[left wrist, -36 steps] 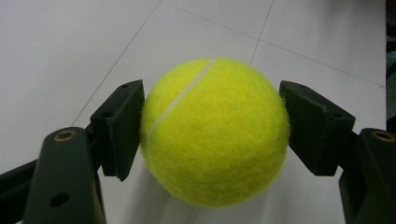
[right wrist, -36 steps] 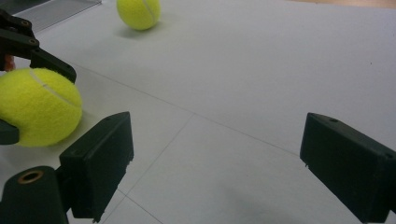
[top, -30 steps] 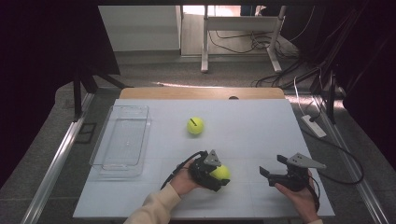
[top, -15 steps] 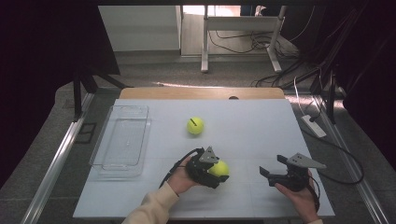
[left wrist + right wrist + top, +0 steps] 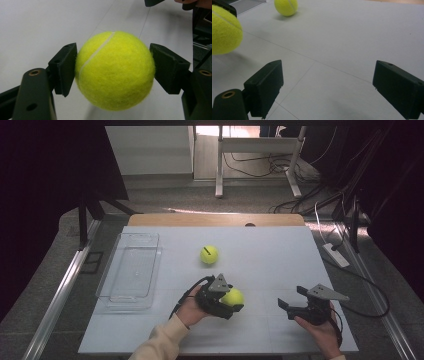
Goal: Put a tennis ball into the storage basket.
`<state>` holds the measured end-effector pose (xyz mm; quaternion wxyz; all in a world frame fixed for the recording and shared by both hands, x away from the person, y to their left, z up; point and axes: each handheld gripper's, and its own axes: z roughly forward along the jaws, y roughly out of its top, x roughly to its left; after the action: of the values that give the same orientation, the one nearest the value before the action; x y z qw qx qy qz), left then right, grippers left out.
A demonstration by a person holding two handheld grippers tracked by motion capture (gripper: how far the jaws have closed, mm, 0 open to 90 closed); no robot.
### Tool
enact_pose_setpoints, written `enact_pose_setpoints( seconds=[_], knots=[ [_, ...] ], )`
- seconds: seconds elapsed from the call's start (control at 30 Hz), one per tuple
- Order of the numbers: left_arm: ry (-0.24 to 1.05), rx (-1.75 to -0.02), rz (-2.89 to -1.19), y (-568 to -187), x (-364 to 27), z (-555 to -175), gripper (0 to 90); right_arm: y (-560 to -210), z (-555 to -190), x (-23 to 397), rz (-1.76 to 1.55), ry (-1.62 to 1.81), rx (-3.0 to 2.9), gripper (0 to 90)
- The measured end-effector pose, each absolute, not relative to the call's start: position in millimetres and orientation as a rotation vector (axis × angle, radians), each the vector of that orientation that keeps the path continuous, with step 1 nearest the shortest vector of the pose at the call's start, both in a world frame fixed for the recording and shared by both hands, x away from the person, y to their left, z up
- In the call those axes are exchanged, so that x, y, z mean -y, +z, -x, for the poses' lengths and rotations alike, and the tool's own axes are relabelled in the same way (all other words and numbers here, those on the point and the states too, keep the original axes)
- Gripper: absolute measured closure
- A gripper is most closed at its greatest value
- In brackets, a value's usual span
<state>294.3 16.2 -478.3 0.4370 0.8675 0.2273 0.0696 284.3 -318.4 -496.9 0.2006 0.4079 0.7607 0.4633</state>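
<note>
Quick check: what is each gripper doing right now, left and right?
Left gripper: closed on a fuzzy yellow-green tennis ball, pads pressing both sides.
Right gripper: open, nothing between its jaws, above the white table.

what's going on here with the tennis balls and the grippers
A person at a white table works a gripper in each hand. The left gripper is shut on a tennis ball, its pads pressing the ball's sides, and the shadow beneath suggests it is lifted off the surface. The right gripper hovers open with nothing between its jaws. A second tennis ball lies farther back on the table, and a clear plastic tray sits to the left.
</note>
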Motion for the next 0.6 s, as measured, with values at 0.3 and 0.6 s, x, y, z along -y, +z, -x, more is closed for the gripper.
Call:
enact_pose_setpoints(
  seconds=[0.3, 0.6],
  knots=[
    [0.199, -0.572, -2.134, -471.8, -24.4, -295.0, 26.6, -496.7, -284.3, 319.1, -1.144, 1.293, -2.122, 9.8],
    [0.224, -0.582, -2.106, -466.0, -32.7, -294.9, 26.6, -496.7, -284.2, 319.4, -1.145, 1.291, -2.121, 9.9]
  ],
)
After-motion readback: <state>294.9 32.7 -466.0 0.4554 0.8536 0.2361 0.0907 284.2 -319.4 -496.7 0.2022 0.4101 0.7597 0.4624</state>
